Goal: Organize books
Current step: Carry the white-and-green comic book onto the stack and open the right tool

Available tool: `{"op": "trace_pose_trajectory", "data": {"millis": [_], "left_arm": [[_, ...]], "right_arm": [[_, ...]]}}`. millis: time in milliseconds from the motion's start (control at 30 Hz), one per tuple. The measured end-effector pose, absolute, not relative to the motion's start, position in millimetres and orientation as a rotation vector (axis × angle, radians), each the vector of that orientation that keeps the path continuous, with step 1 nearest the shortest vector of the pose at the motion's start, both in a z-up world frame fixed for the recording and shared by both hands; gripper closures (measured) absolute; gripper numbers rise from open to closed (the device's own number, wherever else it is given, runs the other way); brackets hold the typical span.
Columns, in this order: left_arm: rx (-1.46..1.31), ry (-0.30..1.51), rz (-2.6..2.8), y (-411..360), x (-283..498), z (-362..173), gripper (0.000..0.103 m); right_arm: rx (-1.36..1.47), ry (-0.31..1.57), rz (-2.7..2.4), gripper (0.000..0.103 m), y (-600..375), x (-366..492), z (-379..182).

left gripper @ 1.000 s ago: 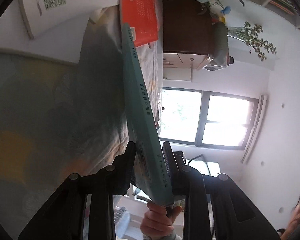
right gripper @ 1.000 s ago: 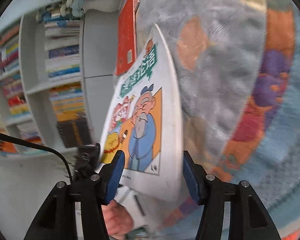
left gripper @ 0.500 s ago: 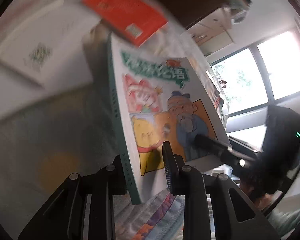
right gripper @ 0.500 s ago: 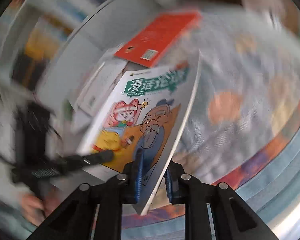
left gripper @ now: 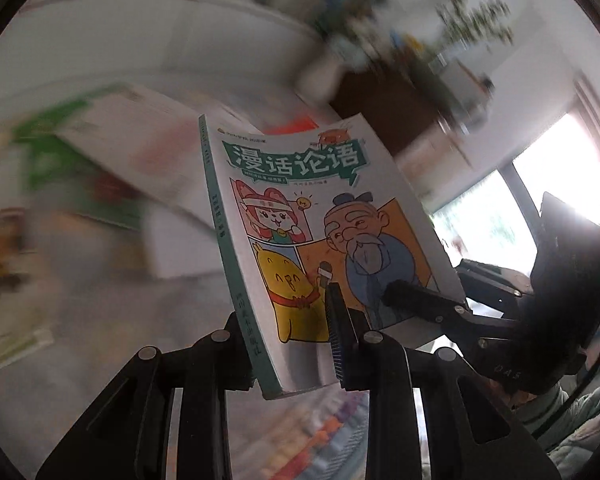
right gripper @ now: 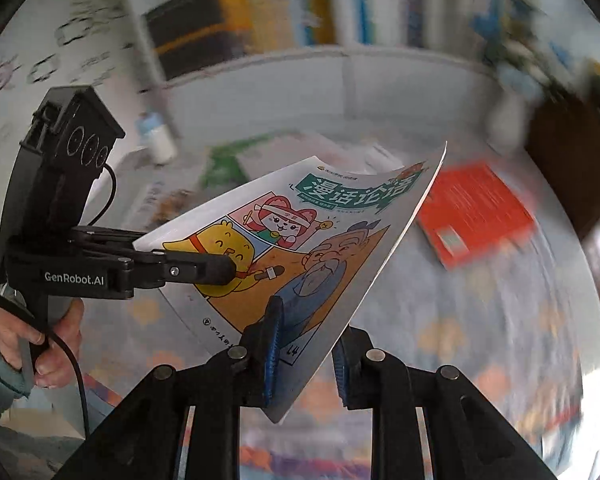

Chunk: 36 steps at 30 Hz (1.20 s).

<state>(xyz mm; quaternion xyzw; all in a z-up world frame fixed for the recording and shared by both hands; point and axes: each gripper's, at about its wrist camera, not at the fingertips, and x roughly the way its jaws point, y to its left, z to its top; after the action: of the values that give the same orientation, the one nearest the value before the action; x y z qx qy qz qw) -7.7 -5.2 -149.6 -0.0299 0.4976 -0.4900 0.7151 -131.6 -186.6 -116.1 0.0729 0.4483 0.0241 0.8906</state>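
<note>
A cartoon-cover book with a green spine hangs in the air, cover toward both cameras. My left gripper is shut on its lower spine corner. My right gripper is shut on the lower corner of its page edge. In the right wrist view the book bends slightly, and the left gripper presses on it from the left, held by a hand. The left wrist view shows the right gripper coming in from the right onto the cover.
A red book lies on the patterned cloth beyond the held book. Green-and-white books and a small bottle lie further back. A full white bookshelf stands behind, a dark wooden cabinet at right, a window beyond.
The right gripper closed from wide onto the book's page edge. Both grippers rose and rolled, so the book went from edge-on to cover-up. The views swung toward the bookshelf.
</note>
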Motion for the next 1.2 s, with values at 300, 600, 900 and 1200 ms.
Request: {"op": "trace_pose_trajectory", "data": {"millis": [300,600,900,1200], "left_arm": [[-0.177,0.988,-0.724,122.1,62.8,-144.2,0.08],[-0.268,0.977,-0.555,186.5,121.1,-184.7,0.078],[-0.258,1.083,-0.496,189.4,126.9,-233.2,0.075],[-0.353,1.126,-0.318,237.4,129.6,-256.0,0.071]], "right_arm": [[0.073,0.903,0.376,0.079,-73.6,-1.0,-116.0],[0.043,0.946,0.493,0.076,-0.8,101.4,-151.3],[0.106,1.073,0.477,0.075,3.8,127.9,-204.0],[0.122,1.201,0.421,0.072,16.8,129.0,-237.1]]}}
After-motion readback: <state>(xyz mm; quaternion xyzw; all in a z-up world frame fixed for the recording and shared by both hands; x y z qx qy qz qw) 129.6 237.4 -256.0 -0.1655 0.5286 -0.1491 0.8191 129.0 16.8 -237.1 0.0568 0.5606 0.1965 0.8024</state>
